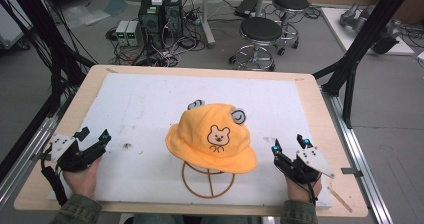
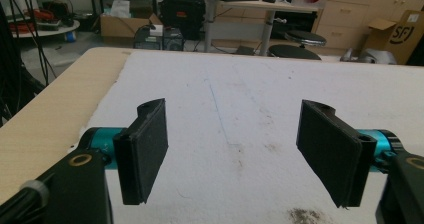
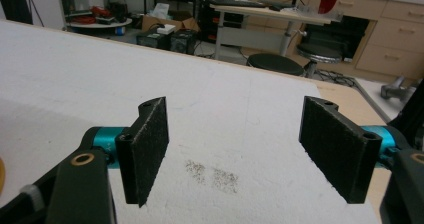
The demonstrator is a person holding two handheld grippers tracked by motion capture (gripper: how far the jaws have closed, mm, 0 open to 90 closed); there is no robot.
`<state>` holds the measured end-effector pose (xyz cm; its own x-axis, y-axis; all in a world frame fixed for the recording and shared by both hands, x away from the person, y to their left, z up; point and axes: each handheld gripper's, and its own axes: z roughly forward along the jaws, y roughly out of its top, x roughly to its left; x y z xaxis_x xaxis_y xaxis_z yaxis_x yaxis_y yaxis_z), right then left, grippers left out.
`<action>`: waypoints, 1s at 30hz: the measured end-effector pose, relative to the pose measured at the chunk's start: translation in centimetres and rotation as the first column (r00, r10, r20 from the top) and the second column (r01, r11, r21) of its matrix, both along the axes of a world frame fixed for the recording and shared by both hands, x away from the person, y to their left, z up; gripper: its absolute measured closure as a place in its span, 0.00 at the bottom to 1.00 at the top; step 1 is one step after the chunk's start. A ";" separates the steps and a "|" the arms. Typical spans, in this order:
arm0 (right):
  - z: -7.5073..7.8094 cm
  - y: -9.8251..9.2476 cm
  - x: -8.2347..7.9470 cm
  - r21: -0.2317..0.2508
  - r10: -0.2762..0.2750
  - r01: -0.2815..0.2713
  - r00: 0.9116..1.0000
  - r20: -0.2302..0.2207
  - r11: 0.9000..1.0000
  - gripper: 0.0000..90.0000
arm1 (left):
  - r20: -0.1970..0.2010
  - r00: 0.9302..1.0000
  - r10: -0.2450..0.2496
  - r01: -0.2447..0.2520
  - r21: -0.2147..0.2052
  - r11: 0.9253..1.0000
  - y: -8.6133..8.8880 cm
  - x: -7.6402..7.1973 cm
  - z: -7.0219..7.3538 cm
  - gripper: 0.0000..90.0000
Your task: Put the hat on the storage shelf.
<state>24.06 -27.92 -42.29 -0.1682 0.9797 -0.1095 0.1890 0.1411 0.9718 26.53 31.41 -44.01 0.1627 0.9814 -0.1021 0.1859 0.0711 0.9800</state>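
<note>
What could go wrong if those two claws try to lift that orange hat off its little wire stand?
The hat sits loosely on a light wire stand, so a one-sided pull might tip or drag the stand along. Both the left claw and right claw are open and well apart from the soft brim, which could slip or fold if pinched unevenly.

Soft matt orange cloth hat [image 1: 212, 136], thin wire stand [image 1: 208, 180], rough white felt mat [image 1: 150, 104], pale wood table [image 1: 320, 109]

A lab or workshop: computer towers [image 1: 161, 14] amid tangled cables at the frame's top, round stools [image 1: 260, 31] on grey floor, black rig struts [image 1: 371, 26] upper right, wooden drawer cabinets [image 3: 395, 41] behind
</note>
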 end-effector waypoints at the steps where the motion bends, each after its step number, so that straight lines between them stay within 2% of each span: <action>1: 0.0 0.0 0.0 0.000 0.000 0.000 1.000 0.000 1.000 0.30 | 0.002 1.000 0.000 0.000 0.004 1.000 0.0 0.0 0.0 0.32; 11: -0.2 0.5 -0.2 0.000 -0.022 0.022 1.000 -0.006 1.000 0.29 | 0.036 0.999 0.030 -0.031 0.041 0.999 -0.2 -0.4 0.3 0.31; 16: -0.3 0.4 -0.2 0.000 -0.032 0.032 0.999 -0.006 0.999 0.29 | 0.071 0.997 0.038 -0.042 0.061 0.997 -0.4 -0.7 0.5 0.31; 23: -0.4 0.4 -0.1 0.015 -0.035 0.035 0.999 -0.019 0.999 0.29 | 0.065 0.997 0.036 -0.040 0.062 0.997 -0.4 -0.7 0.4 0.31; 30: -0.6 0.4 0.0 0.009 -0.034 0.035 0.999 -0.023 0.999 0.29 | 0.060 0.998 0.033 -0.037 0.066 0.997 -0.5 -0.6 0.4 0.31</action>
<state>24.09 -27.55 -42.86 -0.1367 0.9859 -0.0966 0.2159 0.1248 0.9684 25.92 30.88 -43.62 0.1324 0.9908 -0.0273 0.1261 0.0105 0.9920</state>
